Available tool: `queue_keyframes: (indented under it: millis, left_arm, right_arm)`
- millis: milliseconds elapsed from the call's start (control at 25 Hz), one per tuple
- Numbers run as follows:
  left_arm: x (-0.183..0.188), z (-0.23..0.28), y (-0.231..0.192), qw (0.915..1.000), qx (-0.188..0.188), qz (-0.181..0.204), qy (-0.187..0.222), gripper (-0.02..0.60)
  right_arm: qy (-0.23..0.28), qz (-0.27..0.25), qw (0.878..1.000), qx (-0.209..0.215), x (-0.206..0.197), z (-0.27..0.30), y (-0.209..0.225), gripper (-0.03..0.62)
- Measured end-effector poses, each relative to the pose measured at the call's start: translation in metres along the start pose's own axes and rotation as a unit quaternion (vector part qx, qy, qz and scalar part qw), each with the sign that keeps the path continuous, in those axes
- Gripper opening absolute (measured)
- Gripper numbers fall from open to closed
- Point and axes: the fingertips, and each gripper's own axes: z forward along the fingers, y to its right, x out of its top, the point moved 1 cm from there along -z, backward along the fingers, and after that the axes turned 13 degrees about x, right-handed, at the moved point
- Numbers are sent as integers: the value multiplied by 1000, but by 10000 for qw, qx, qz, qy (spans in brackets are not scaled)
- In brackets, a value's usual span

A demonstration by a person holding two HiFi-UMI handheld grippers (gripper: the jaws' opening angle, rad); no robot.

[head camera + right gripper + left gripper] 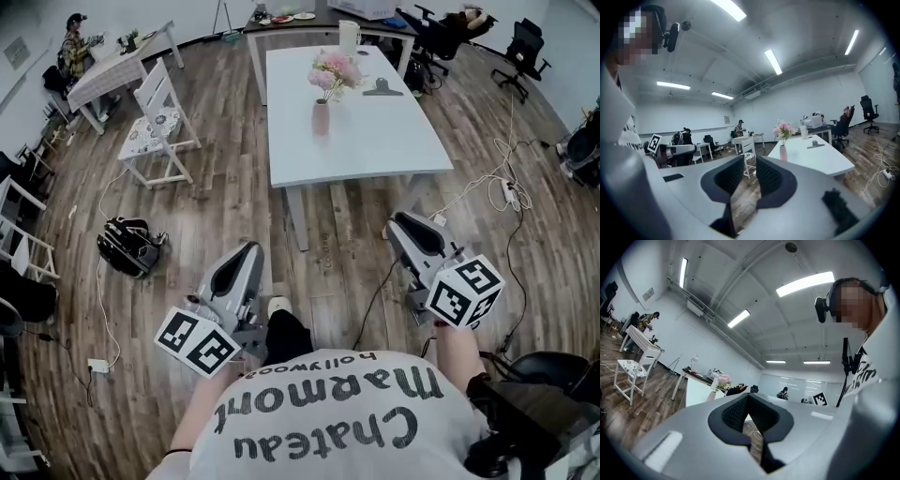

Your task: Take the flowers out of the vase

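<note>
Your left gripper [747, 398]: jaws tip to tip, nothing in them. Your right gripper [750, 165]: jaws partly apart and empty, with only floor showing through the gap. Pink flowers [335, 70] stand upright in a slim pink vase [321, 118] near the left edge of the white bench [375, 141], well ahead of both grippers. Open wood floor [234, 187] lies between. White chair [155, 117] to the left, cable [487, 183] to the right.

Open-plan office/lab space: wood floor [234, 206], white table [375, 141], swivel office chairs [525, 47] far right, strip ceiling lights [773, 61], power strip [509, 192] with cables on floor right.
</note>
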Motion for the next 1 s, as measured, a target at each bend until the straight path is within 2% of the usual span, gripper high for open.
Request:
queue_keyframes:
  millis: [360,560,760,1000]
  left_arm:
    - [54,84,-75,9986,-494,121,-162,6]
    - [90,120,-113,9961,-825,263,-170,6]
    - [105,148,-148,9928,-1071,475,-263,6]
    - [105,171,-185,9925,-1156,191,-343,6]
  right_arm:
    - [100,4,9992,-389,39,98,35,84]
    - [422,115,9973,-591,65,144,50,84]
    - [497,93,9949,-869,70,184,63,84]
    - [175,116,9929,-1167,59,216,73,84]
